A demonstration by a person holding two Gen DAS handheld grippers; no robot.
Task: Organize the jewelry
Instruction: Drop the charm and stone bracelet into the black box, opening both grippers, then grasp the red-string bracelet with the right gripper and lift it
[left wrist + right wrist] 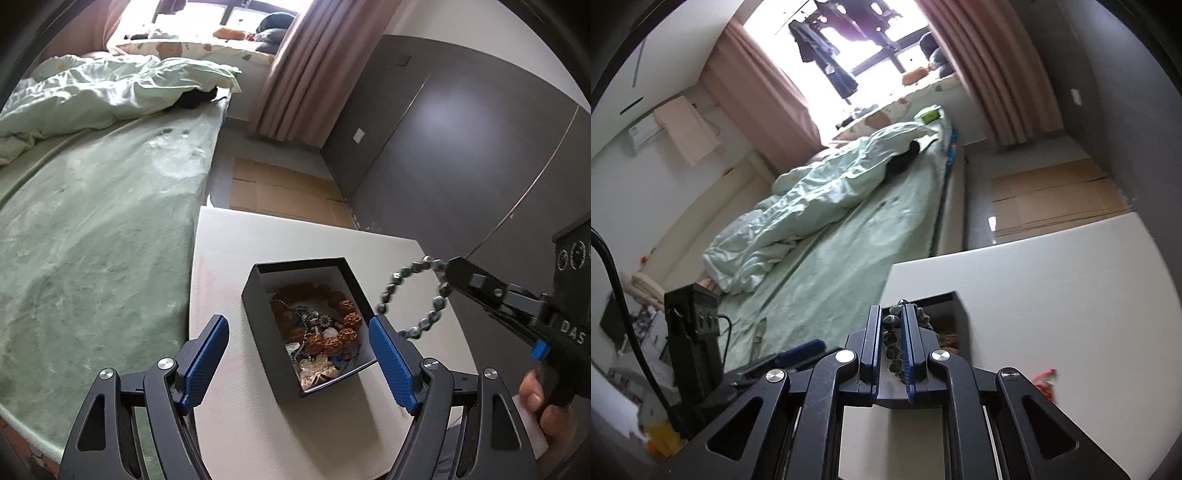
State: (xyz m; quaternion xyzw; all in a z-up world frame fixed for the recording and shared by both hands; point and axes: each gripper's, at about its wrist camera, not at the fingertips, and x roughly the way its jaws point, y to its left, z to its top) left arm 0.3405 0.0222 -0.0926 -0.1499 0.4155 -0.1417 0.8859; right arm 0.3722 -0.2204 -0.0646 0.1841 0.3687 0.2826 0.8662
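Blue-padded fingers [207, 354] of the left gripper [299, 325] are being held spread around the black box [258, 332] on the white table [236, 258]; the green bead bracelet [410, 295] is being pinched by the right gripper [448, 273] above it.

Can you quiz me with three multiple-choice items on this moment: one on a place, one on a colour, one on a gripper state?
1. Where is the bead bracelet?
A. Lying in the box
B. Hanging in the air from the right gripper, beside the box
C. On the bed

2. What colour are the outer walls of the jewelry box?
A. Black
B. Red
C. Green

3. How does the left gripper stand?
A. Shut on the bracelet
B. Shut on the box wall
C. Open, holding nothing

Key: 1 B, the right gripper pinches the loop, which dangles clear of the white table. 2 A, the walls are black with a white lining. 3 C, its blue pads stand wide apart with only the box seen between them.
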